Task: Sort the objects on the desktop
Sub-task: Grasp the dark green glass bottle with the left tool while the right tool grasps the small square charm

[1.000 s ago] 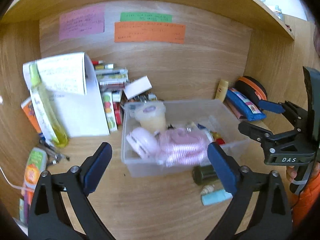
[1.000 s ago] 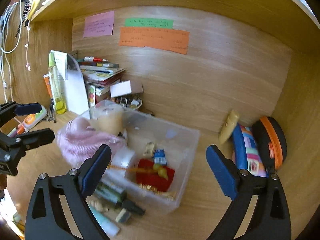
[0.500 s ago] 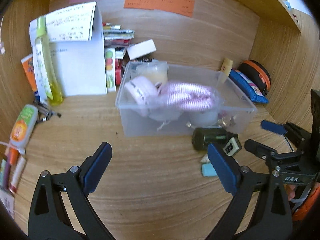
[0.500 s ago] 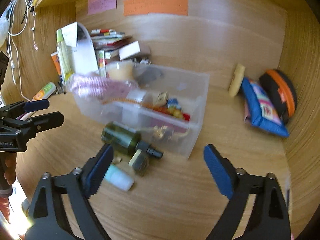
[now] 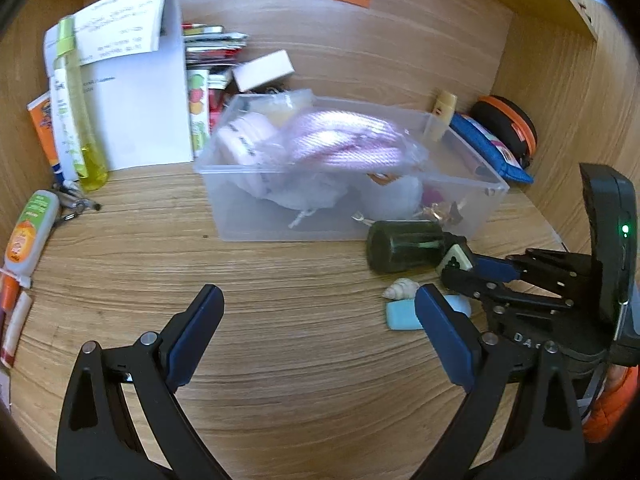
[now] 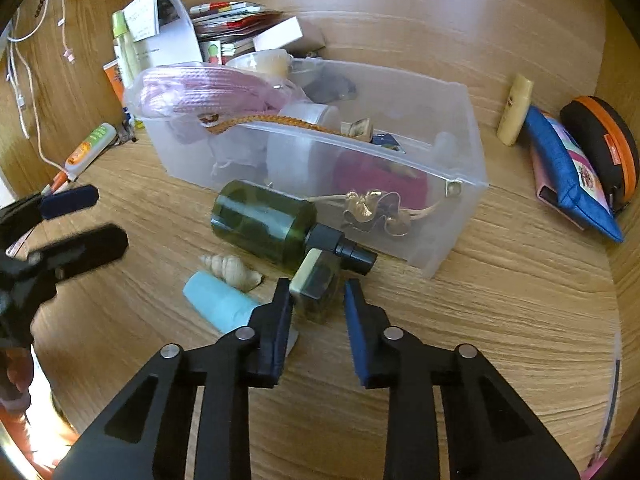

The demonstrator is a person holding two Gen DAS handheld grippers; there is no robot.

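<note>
Beside the dark bottle (image 6: 262,222), right tool (image 6: 318,300) closing around tile (image 6: 316,280).

My right gripper (image 6: 318,300) points steeply down at the desk, its jaws having just been closing, now narrow with a small object between the pads, contact unclear. My left gripper (image 5: 316,324) hovers lower-left, jaws spread wide and holding nothing.
</note>
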